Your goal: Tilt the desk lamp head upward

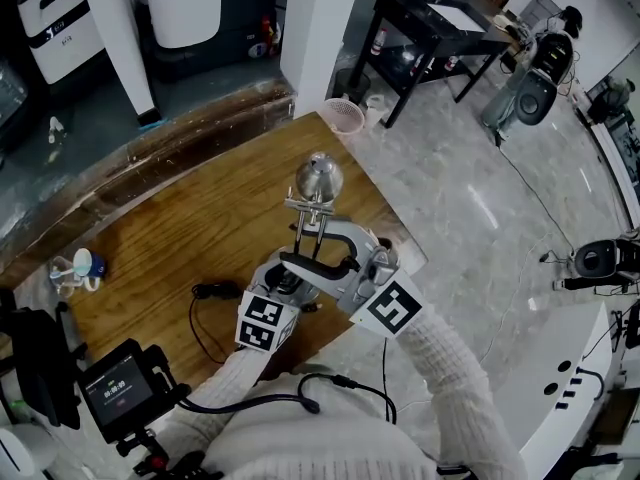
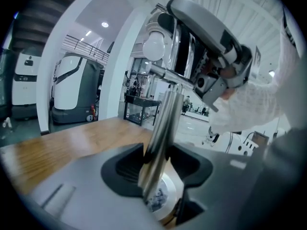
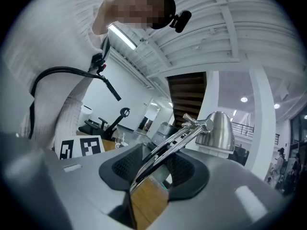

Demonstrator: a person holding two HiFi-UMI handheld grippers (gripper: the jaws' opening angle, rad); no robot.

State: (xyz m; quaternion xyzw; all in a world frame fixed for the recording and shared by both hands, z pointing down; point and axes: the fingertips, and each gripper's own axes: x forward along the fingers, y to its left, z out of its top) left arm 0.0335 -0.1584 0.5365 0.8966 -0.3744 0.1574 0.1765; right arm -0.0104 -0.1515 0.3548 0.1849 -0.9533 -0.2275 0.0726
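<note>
Now both sets of jaws stand apart w/ lamp metal btwn them, neither clamped. Left gripper (image 2: 160, 166): jaws wide, and the lamp's upright chrome post (image 2: 162, 128) runs up btwn the pads. It sits close to the left pad w/ a clear gap on the other side. The round lamp base (image 2: 165, 200) sits just below. Right gripper (image 3: 156, 171): jaws moderately apart. The slanted twin-rod lamp arm (image 3: 169, 148) passes btwn them, wood showing in the gap beside it. Lamp head (image 1: 318, 178), a chrome dome, sits at the arm's top beyond both grippers, open side down in the right gripper view. The lamp stands on the wooden worktop (image 1: 190, 218) near its right edge, marble floor (image 1: 470, 198) just past that. Bare wood lies to the lamp's left. A black cable (image 1: 212, 292) lies near the left gripper. A white basket (image 1: 343, 115) is on the floor off the far corner.
</note>
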